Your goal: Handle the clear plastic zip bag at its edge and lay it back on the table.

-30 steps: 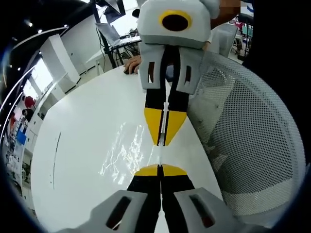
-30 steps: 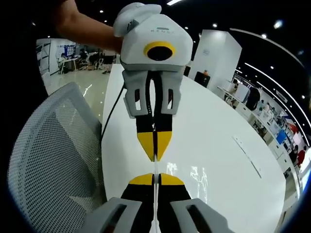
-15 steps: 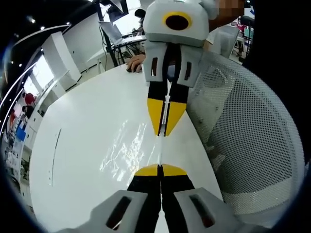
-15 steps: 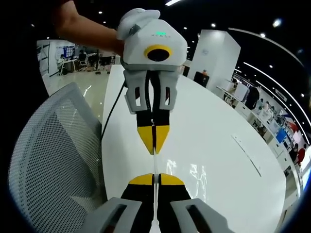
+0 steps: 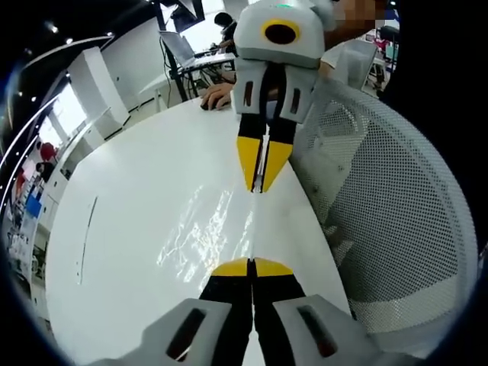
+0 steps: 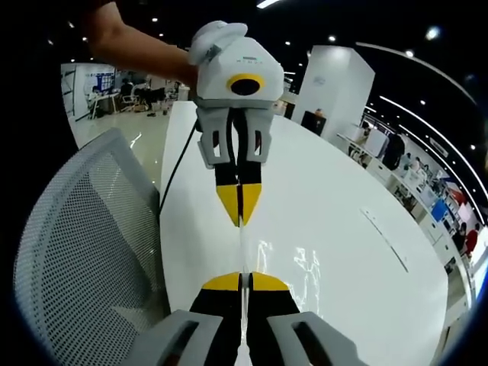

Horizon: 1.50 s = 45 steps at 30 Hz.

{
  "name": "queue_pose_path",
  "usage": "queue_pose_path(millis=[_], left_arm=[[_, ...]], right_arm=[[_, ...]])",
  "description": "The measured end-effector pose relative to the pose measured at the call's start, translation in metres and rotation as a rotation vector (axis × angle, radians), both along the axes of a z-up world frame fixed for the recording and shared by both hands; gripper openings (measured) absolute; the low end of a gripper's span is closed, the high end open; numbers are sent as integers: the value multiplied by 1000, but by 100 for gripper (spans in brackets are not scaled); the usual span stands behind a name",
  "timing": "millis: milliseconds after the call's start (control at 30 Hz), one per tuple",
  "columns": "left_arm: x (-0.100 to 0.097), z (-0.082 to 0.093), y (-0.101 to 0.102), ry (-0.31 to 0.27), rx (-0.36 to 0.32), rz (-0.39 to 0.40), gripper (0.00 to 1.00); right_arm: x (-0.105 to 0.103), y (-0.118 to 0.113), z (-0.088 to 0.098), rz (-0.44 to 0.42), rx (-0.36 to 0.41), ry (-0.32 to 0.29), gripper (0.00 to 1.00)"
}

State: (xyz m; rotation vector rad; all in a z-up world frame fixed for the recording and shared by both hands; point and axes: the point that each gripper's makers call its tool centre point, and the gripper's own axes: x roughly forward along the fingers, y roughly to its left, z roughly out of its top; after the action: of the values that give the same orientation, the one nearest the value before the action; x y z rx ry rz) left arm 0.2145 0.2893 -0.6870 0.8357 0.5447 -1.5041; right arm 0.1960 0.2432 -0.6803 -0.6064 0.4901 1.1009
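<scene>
My left gripper (image 5: 252, 265) pinches one edge of the clear zip bag (image 5: 206, 232); my right gripper (image 6: 244, 279) pinches the opposite edge. Bag stretched between them above the white table (image 5: 137, 183). Mesh chair (image 5: 381, 198) alongside.

Clear plastic zip bag (image 5: 206, 232), glinting, edge-on, stretched taut above white table (image 5: 130, 198)

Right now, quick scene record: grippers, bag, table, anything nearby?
left gripper: shut on bag edge
right gripper: shut on the same edge, facing the left one
bag: clear, stretched between the two grippers, above the table
table: white, glossy
chair: white mesh, beside the table
</scene>
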Motion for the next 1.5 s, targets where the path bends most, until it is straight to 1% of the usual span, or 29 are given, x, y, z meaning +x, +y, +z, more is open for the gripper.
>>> queue_pose_path(millis=[233,367,400,433,500,567,600,633,667,733,800,833,900,933,967,1000,1100,1300,1500], left_arm=[[3,1,5,-3,3,8,0],[6,-1,13,-5,15,17,0],[4,3,9,14,-15,23,0],[6,3,12,3,0,20,0],[6,3,11,-9,12,10,0],[6,3,10,-12,10,-3,0],[7,5,10,-20,-2,-8,0],[8,8,7,-39,-27,-17,0],[6,9,8,-25,-31,-19,0],[5,11,6,-23,-42,-23,0],[4,11,6,-26,-45,-31,0],[4,10,7,-31,-40,-29,0],[5,8,12,-29,-28,-19,8],[6,8,13,-30,-29,-16,11],[6,7,17,-26,-28,-6,14],[6,7,19,-26,-27,-5,14],[10,4,27,-42,-9,4,12],[21,10,38,-53,-20,37,9],[23,11,44,-74,-7,30,0]], right_arm=[[-1,-5,0,-8,1,0,0],[-2,-13,-1,-17,-6,1,0],[-2,-12,0,-15,8,3,0],[-2,-12,1,-27,19,17,0],[-1,-11,0,-17,-3,2,0],[-1,-11,0,-15,-5,2,0],[0,-12,0,-18,-1,1,0],[0,-13,0,-21,-1,-4,0],[1,-15,2,-13,-3,-29,0],[0,-16,3,-1,-5,-31,0],[0,-16,4,11,-14,-51,0],[-1,-15,5,13,-12,-47,0],[-3,-16,6,22,-12,-60,0],[-3,-16,6,23,-9,-57,0],[-4,-18,6,23,-10,-60,0],[-5,-18,6,24,-10,-60,0],[-7,-19,5,29,-13,-62,0],[-9,-20,5,28,-11,-60,0],[-10,-20,7,22,-5,-59,0]])
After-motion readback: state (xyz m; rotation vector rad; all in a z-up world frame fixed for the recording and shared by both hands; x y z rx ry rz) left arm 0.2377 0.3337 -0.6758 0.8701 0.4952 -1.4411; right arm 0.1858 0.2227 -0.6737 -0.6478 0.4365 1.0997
